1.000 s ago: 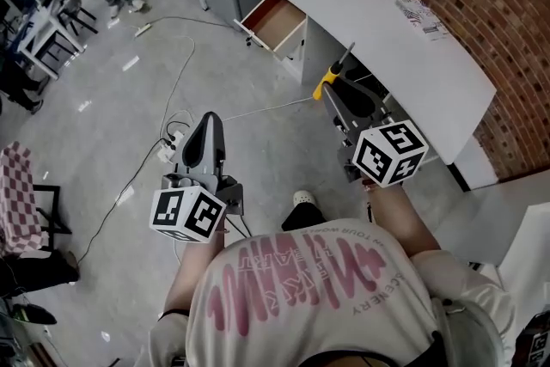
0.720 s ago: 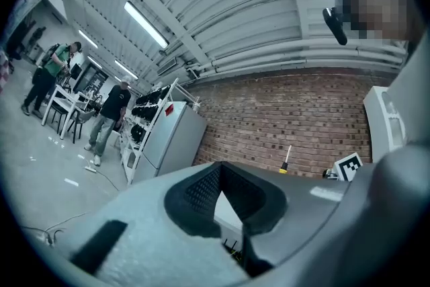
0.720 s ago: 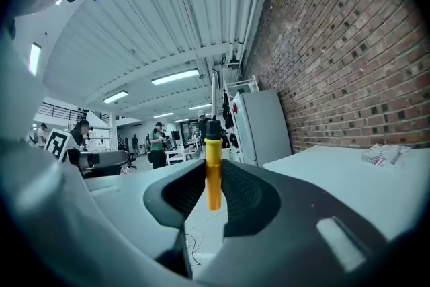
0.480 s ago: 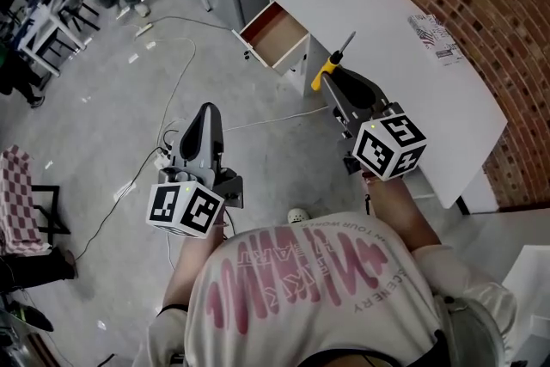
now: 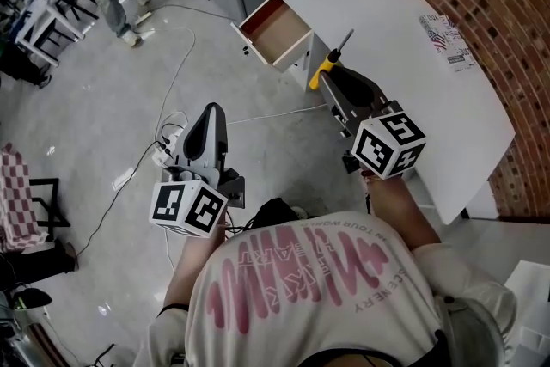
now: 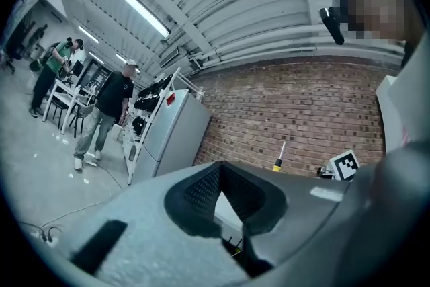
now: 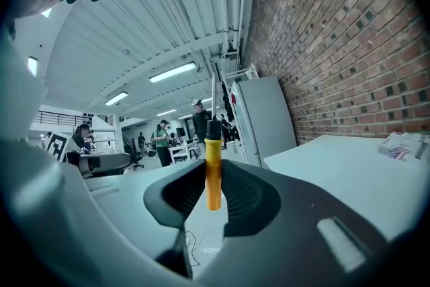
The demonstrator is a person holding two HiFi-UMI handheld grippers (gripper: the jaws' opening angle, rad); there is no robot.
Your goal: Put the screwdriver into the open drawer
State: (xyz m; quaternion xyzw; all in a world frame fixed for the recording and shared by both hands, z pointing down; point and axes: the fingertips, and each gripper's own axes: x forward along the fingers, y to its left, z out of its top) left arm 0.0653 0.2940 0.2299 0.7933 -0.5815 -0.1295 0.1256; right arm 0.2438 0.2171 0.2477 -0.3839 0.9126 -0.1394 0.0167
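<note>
Your right tongs [image 5: 333, 78] grip the yellow handle of the screwdriver [image 5: 327, 63]. It is in the air beside the desk [image 5: 387, 21], near the open drawer [image 5: 275, 30] but not in it. Your left tongs [image 5: 212, 111] are closed together and hold nothing.

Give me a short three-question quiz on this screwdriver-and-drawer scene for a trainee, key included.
1. Multiple choice: what is the right gripper shut on? A) a cable B) the screwdriver C) nothing
2. True or false: the drawer under the white table is closed.
3. Fill in: the ___ gripper's jaws are together, with nothing between them.
Key: 1 B. 2 False, it stands open. 3 The left gripper.
</note>
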